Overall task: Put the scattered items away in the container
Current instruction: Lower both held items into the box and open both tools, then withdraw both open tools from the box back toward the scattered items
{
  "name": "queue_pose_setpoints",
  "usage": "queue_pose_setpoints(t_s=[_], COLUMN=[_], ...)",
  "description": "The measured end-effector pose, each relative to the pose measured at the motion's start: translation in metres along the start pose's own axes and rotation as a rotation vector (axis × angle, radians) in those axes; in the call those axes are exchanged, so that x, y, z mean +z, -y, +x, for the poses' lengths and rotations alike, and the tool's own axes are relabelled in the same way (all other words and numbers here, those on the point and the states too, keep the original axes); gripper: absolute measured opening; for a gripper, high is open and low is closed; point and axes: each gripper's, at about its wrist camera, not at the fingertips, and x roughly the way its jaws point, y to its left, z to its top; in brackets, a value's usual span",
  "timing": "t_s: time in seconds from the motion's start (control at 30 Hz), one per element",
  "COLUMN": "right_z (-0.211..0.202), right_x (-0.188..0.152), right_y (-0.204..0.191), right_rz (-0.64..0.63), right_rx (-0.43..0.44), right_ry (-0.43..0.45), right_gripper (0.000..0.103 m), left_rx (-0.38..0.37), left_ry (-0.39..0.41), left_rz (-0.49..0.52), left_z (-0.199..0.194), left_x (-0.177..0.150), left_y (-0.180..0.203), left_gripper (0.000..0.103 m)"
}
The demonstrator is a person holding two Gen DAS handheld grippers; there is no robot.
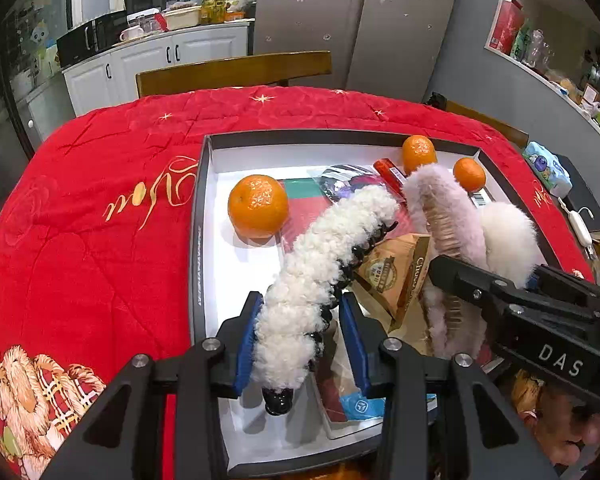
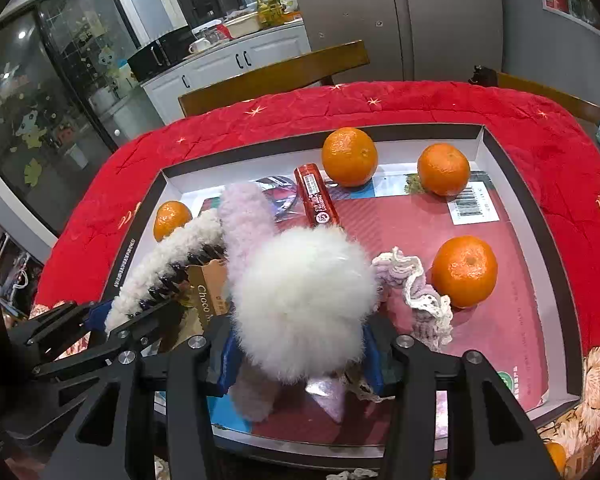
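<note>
A shallow box (image 1: 198,220) with a black rim (image 2: 540,216) lies on the red cloth. My left gripper (image 1: 300,320) is shut on a white curly hair claw (image 1: 320,264) with black teeth, tilted up over the box's near left part. My right gripper (image 2: 300,340) is shut on a pink fluffy hair claw (image 2: 246,216) with a white pompom (image 2: 300,300), whose fluff fills the gap between the pads. From the left wrist, the right gripper (image 1: 500,280) is just right of the left one. Inside the box lie several oranges (image 2: 464,270), a red tube (image 2: 316,200), a Choco packet (image 1: 396,272) and a crocheted scrunchie (image 2: 416,292).
A red quilted cloth (image 1: 100,200) covers the table. Wooden chairs (image 1: 232,70) stand at the far edge. A blue tissue pack (image 1: 548,168) and a white cable (image 1: 578,224) lie to the right of the box. Kitchen cabinets and a fridge stand behind.
</note>
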Motion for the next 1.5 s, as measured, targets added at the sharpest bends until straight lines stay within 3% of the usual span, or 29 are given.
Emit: queue_pose_setpoints(t_s=[0.07, 0.13, 0.27, 0.3, 0.33, 0.37, 1.1, 1.5], right_z=[0.0, -0.002, -0.009, -0.011, -0.014, -0.017, -0.089, -0.184], right_x=[0.0, 0.0, 0.004, 0.005, 0.006, 0.007, 0.02, 0.009], right_y=[-0.001, 0.0, 0.003, 0.003, 0.003, 0.003, -0.004, -0.016], right_rz=[-0.003, 0.004, 0.029, 0.031, 0.032, 0.034, 0.04, -0.013], right_rx=[0.009, 0.012, 0.032, 0.036, 0.045, 0.05, 0.078, 0.02], right_ry=[-0.004, -0.004, -0.002, 0.002, 0.008, 0.014, 0.183, 0.392], right_gripper=[0.06, 0.064, 0.094, 0.1, 0.103, 0.103, 0.103, 0.103], left_rx=[-0.006, 0.0, -0.052, -0.059, -0.044, -0.036, -0.048, -0.091], left_ry=[-0.006, -0.005, 0.016, 0.019, 0.031, 0.041, 0.172, 0.285], left_rz=[0.006, 0.012, 0.016, 0.022, 0.032, 0.039, 0.025, 0.072], left_z=[0.002, 0.001, -0.006, -0.007, -0.011, -0.013, -0.076, -0.149], left_x=[0.001, 0.002, 0.005, 0.006, 0.006, 0.006, 0.022, 0.012], left_y=[0.001, 0.002, 0.005, 0.005, 0.007, 0.008, -0.003, 0.014], left_gripper=[0.045, 0.049, 0.086, 0.091, 0.101, 0.103, 0.103, 0.103])
